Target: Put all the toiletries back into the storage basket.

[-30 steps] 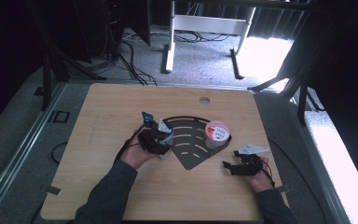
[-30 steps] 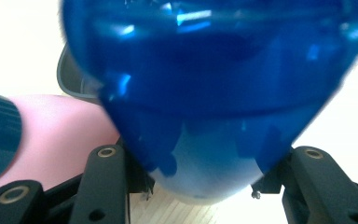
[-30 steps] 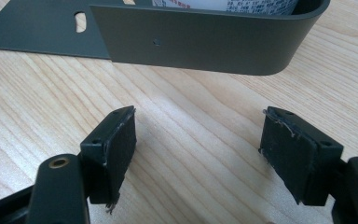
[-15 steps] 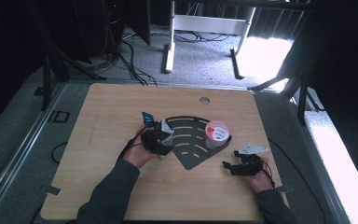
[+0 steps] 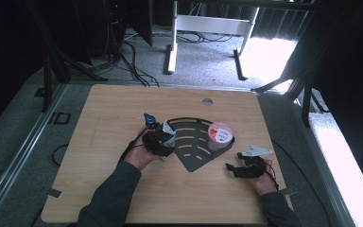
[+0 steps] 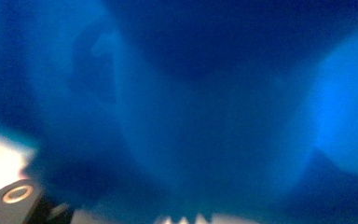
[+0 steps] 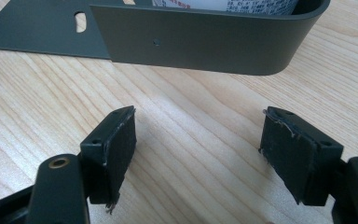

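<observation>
Having just narrowed the left fingers (image 5: 159, 142) round the blue-and-white carton (image 5: 168, 131), pinch unconfirmed, squeeze squarely, keep it upright beside the tray (image 5: 194, 160), leaving right fingers (image 7: 117, 140) spread on the bench (image 5: 123, 109).

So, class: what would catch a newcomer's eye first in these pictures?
The dark fan-shaped metal tray lies mid-table on the pale wooden table. A white tub with a red-and-white lid stands at the tray's right rim. The left gripper sits at the tray's left edge against a small white container.
</observation>
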The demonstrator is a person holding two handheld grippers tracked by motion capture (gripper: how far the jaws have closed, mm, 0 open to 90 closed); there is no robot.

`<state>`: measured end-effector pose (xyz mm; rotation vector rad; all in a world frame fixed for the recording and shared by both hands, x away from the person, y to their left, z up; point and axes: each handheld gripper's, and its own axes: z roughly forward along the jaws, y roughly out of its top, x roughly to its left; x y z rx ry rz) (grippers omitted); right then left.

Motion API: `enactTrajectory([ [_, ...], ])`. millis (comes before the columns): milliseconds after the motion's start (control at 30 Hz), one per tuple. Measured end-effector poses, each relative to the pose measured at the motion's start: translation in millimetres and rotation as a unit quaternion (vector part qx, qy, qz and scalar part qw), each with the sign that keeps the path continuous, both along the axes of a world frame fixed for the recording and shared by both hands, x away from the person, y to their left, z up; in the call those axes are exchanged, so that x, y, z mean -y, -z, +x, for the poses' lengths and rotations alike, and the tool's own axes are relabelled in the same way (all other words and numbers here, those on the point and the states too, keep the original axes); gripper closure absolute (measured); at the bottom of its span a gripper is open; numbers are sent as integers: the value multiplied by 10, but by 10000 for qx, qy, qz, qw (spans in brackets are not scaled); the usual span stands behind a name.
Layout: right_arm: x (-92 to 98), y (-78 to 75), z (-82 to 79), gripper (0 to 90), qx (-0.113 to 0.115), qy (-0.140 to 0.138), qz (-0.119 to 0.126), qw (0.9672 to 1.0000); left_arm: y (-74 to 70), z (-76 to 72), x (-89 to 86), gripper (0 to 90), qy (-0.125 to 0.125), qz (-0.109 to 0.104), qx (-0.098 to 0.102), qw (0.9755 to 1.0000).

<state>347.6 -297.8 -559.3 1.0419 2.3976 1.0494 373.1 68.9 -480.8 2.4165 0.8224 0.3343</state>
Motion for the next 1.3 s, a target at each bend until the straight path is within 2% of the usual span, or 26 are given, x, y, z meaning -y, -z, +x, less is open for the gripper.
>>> enactTrajectory([
  [400,0,0,-1,263,-7,1,2,10000,-4,-26,0,546,64,-69,43,9999],
  [1033,-1,0,-1,263,-7,6,6,10000,-29,-102,60,548,175,73,15,9998],
  [1300,-1,0,-1,263,-9,6,5,10000,-35,-140,101,548,223,54,17,9997],
])
